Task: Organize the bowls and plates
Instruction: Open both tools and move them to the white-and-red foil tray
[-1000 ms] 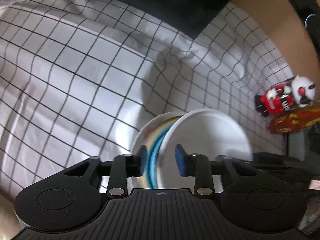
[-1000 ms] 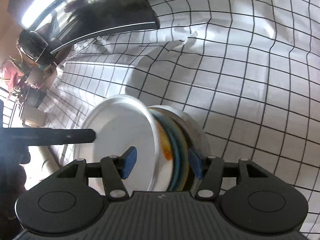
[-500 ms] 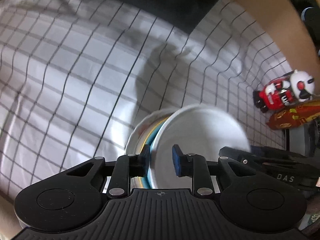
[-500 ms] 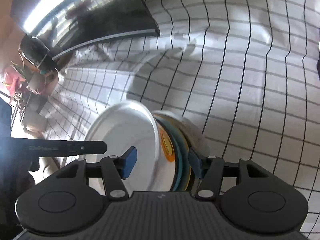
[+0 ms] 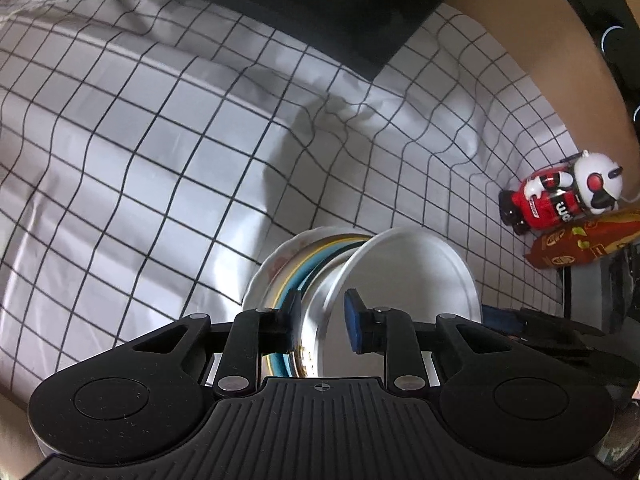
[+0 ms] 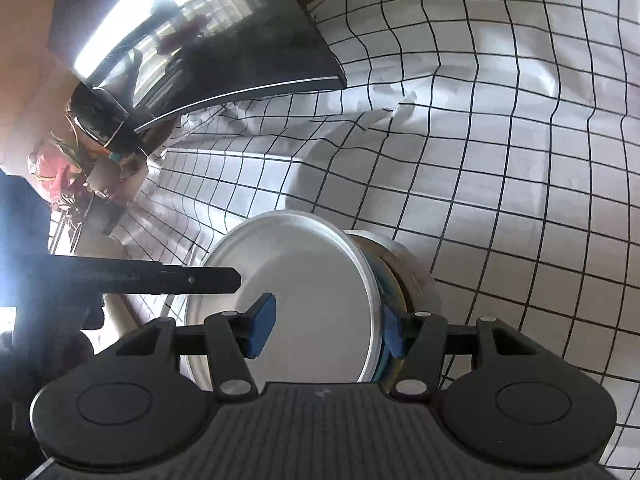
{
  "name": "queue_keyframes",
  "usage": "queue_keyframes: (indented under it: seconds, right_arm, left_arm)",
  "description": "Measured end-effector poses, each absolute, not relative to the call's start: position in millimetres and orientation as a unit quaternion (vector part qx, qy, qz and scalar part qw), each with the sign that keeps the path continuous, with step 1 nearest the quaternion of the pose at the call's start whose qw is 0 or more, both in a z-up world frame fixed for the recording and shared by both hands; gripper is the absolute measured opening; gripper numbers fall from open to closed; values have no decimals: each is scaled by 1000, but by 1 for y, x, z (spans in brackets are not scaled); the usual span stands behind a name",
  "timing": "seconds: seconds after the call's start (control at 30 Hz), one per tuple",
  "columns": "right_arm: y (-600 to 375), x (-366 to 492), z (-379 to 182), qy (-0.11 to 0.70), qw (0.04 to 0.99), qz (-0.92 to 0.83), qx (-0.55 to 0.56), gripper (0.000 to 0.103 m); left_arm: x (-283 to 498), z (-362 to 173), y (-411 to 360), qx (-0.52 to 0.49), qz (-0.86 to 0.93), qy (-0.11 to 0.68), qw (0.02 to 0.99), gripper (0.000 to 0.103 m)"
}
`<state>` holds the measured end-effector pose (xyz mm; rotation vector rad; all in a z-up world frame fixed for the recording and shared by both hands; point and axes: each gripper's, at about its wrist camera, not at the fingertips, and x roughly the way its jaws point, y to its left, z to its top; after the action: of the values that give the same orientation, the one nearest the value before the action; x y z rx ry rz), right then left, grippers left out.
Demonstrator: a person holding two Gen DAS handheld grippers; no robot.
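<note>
A stack of plates and bowls is held on edge above the checked tablecloth (image 5: 160,160). Its near face is a metal plate (image 5: 412,272), also in the right wrist view (image 6: 304,280). Behind it sit a blue and yellow dish (image 5: 304,276) and a white floral plate (image 5: 272,268). My left gripper (image 5: 322,322) straddles the metal plate's rim, jaws partly closed with a gap to the right pad (image 5: 354,320). My right gripper (image 6: 326,328) is open wide around the stack's other side, right pad (image 6: 392,332) at the coloured rims. The left gripper's finger (image 6: 160,278) shows in the right wrist view.
A black glossy appliance (image 6: 208,40) stands at the back of the table. A red and white toy figure (image 5: 560,196) and an orange snack packet (image 5: 580,240) lie at the right. Plants (image 6: 60,168) sit far left in the right wrist view.
The left jaws have narrowed around the metal plate's rim. The stack has tilted and shifted slightly in both views. The right jaws keep the same width.
</note>
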<state>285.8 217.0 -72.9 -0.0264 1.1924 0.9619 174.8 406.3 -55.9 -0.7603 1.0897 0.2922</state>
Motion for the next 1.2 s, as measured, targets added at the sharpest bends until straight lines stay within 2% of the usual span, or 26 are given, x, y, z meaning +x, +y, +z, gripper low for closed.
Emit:
queue_keyframes:
  seconds: [0.3,0.43,0.6,0.73,0.83,0.97,1.0,1.07,1.2]
  right_arm:
    - [202,289,-68,527,734,429,-5,57]
    - [185,288,-57,497,762,415,-9,56]
    - [135,288,-38,439,826,353,-16,57]
    - [80,286,-30,404,869,285,-15,60]
    - [37,278,-37,381,897,221,-30,63]
    - [-23,240,-50,337,926,150,-81,64]
    - [-39,230,-53,326,932,134,-89,66]
    - [-76,210,-60,309,941,98,-98,78]
    - [-138,194,-79,327,940,27,-96,83]
  left_arm:
    - [172,-42,407,-350,135,484,790,26]
    - [169,-35,409,-348,146,475,795,26]
    - [172,13,381,-262,177,411,855,26]
    - [200,36,328,-238,107,364,894,27]
    - [232,20,275,-243,41,375,894,27]
    - [277,-34,179,-223,-72,432,871,27]
    - [286,-48,153,-217,-93,451,861,27]
    - [301,-73,102,-214,-139,486,836,27]
    - [316,-104,25,-184,-212,545,790,27]
